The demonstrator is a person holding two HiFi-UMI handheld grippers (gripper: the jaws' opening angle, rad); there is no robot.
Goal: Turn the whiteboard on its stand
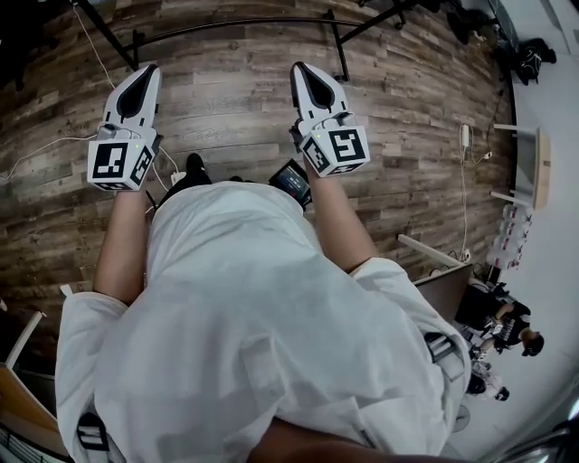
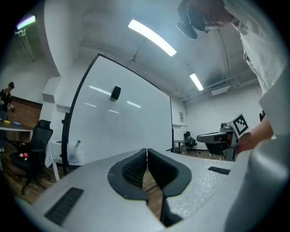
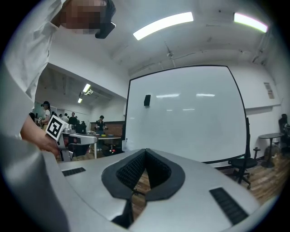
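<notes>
In the head view the person holds both claws over the wooden floor. The left claw is at 11 o'clock and the right claw at 12 o'clock, both pointing forward. A black bar runs across the floor at 12 o'clock, just beyond the two tips.

In the left gripper view the jaws of the left claw are pressed together and nothing is between them. The whiteboard stands upright ahead, from 10 to 12 o'clock, apart from the claw. A small black eraser sits on its surface.

In the right gripper view the jaws of the right claw are also together, with nothing between them. The whiteboard fills the area from 12 to 3 o'clock, not touched. An office chair stands at 4 o'clock, beside its right edge.
</notes>
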